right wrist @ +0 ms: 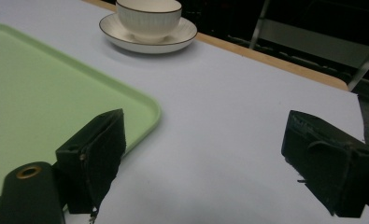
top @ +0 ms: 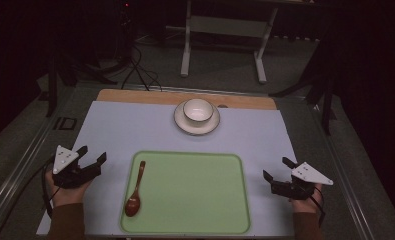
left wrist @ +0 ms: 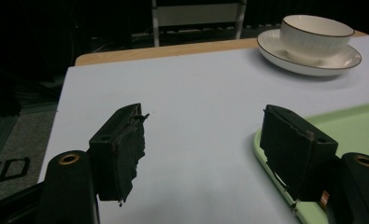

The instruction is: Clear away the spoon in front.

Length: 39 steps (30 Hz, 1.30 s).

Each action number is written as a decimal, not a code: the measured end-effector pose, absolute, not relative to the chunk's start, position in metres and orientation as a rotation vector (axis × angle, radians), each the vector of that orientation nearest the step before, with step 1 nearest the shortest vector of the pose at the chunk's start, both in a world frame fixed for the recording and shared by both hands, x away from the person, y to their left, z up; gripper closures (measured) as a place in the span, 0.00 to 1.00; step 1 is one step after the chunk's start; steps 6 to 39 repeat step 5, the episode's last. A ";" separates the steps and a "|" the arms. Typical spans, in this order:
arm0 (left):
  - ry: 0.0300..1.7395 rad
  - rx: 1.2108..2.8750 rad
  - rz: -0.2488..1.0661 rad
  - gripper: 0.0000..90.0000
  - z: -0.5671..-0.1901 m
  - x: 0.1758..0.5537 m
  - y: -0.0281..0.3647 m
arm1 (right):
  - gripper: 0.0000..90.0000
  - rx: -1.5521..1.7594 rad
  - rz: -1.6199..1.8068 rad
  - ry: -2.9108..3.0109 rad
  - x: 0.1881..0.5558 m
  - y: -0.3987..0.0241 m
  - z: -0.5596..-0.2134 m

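A green tray (top: 195, 190) lies on the pale mat in front of me, with a brown wooden spoon (top: 134, 192) resting along its left side. A white cup (top: 198, 110) stands on a white saucer (top: 181, 121) at the far middle of the mat. My left gripper (top: 92, 154) sits left of the tray, open and empty, its jaws (left wrist: 203, 144) straddling the tray's left edge (left wrist: 271, 163). My right gripper (top: 278, 168) hovers right of the tray, open and empty. In the right gripper view the tray corner (right wrist: 145, 112) and cup (right wrist: 148, 16) lie ahead to the left.
The pale mat (top: 115, 130) covers a wooden tabletop whose far edge (top: 135, 96) shows. Beyond it stand a white table frame (top: 222, 35) and black cables (top: 140, 70) on the floor. Metal rails (top: 30, 145) border the table.
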<state>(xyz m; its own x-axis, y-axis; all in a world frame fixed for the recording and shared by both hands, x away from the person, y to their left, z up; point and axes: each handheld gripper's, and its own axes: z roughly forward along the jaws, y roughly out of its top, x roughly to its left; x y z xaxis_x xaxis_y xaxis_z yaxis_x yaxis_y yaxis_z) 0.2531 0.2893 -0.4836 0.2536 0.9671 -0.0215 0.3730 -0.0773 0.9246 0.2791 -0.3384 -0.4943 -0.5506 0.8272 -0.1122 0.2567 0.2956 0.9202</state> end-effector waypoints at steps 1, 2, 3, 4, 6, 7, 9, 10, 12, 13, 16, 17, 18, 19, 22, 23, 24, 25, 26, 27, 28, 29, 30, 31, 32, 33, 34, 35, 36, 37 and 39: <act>1.271 1.614 0.828 0.34 -0.484 0.253 0.290 | 0.15 0.963 1.247 1.970 0.279 -0.339 -0.494; 1.273 1.612 0.829 0.34 -0.484 0.253 0.291 | 0.15 0.966 1.255 1.966 0.279 -0.340 -0.494; 1.275 1.611 0.829 0.34 -0.484 0.253 0.292 | 0.15 0.967 1.262 1.961 0.279 -0.340 -0.494; 1.277 1.610 0.830 0.34 -0.484 0.253 0.293 | 0.15 0.966 1.263 1.956 0.279 -0.341 -0.493; 1.281 1.608 0.832 0.34 -0.484 0.253 0.293 | 0.15 0.966 1.264 1.954 0.279 -0.341 -0.493; 1.281 1.608 0.832 0.34 -0.484 0.253 0.293 | 0.15 0.966 1.264 1.954 0.279 -0.341 -0.493; 1.281 1.608 0.832 0.34 -0.484 0.253 0.293 | 0.15 0.966 1.264 1.954 0.279 -0.341 -0.493; 1.281 1.608 0.832 0.34 -0.484 0.253 0.293 | 0.15 0.966 1.264 1.954 0.279 -0.341 -0.493; 1.281 1.608 0.832 0.34 -0.484 0.253 0.293 | 0.15 0.966 1.264 1.954 0.279 -0.341 -0.493; 1.281 1.608 0.832 0.34 -0.484 0.253 0.293 | 0.15 0.966 1.264 1.954 0.279 -0.341 -0.493; 1.281 1.608 0.832 0.34 -0.484 0.253 0.293 | 0.15 0.966 1.264 1.954 0.279 -0.341 -0.493; 1.281 1.608 0.832 0.34 -0.484 0.253 0.293 | 0.15 0.966 1.264 1.954 0.279 -0.341 -0.493; 1.281 1.608 0.832 0.34 -0.484 0.253 0.293 | 0.15 0.966 1.264 1.954 0.279 -0.341 -0.493; 1.281 1.608 0.832 0.34 -0.484 0.253 0.293 | 0.15 0.966 1.264 1.954 0.279 -0.341 -0.493; 1.281 1.608 0.832 0.34 -0.484 0.253 0.293 | 0.15 0.966 1.264 1.954 0.279 -0.341 -0.493; 1.281 1.608 0.832 0.34 -0.484 0.253 0.293 | 0.15 0.966 1.264 1.954 0.279 -0.341 -0.493; 1.281 1.608 0.832 0.34 -0.484 0.253 0.293 | 0.15 0.966 1.264 1.954 0.279 -0.341 -0.493; 1.281 1.608 0.832 0.34 -0.484 0.253 0.293 | 0.15 0.966 1.264 1.954 0.279 -0.341 -0.493; 1.281 1.608 0.832 0.34 -0.484 0.253 0.293 | 0.15 0.966 1.264 1.954 0.279 -0.341 -0.493; 1.281 1.608 0.832 0.34 -0.484 0.253 0.293 | 0.15 0.966 1.264 1.954 0.279 -0.341 -0.493; 1.281 1.608 0.832 0.34 -0.484 0.253 0.293 | 0.15 0.966 1.264 1.954 0.279 -0.341 -0.493; 1.281 1.608 0.832 0.34 -0.484 0.253 0.293 | 0.15 0.966 1.264 1.954 0.279 -0.341 -0.493; 1.281 1.608 0.832 0.34 -0.484 0.253 0.293 | 0.15 0.966 1.264 1.954 0.279 -0.341 -0.493; 1.281 1.608 0.832 0.34 -0.484 0.253 0.293 | 0.15 0.966 1.264 1.954 0.279 -0.341 -0.493; 1.281 1.608 0.832 0.34 -0.484 0.253 0.293 | 0.15 0.966 1.264 1.954 0.279 -0.341 -0.493; 1.281 1.608 0.832 0.34 -0.484 0.253 0.293 | 0.15 0.966 1.264 1.954 0.279 -0.341 -0.493; 1.281 1.608 0.832 0.34 -0.484 0.253 0.293 | 0.15 0.966 1.264 1.954 0.279 -0.341 -0.493; 1.281 1.608 0.832 0.34 -0.484 0.253 0.293 | 0.15 0.966 1.264 1.954 0.279 -0.341 -0.493; 1.281 1.608 0.832 0.34 -0.484 0.253 0.293 | 0.15 0.966 1.264 1.954 0.279 -0.341 -0.493; 1.281 1.608 0.832 0.34 -0.484 0.253 0.293 | 0.15 0.966 1.264 1.954 0.279 -0.341 -0.493; 1.281 1.608 0.832 0.34 -0.484 0.253 0.293 | 0.15 0.966 1.264 1.954 0.279 -0.341 -0.493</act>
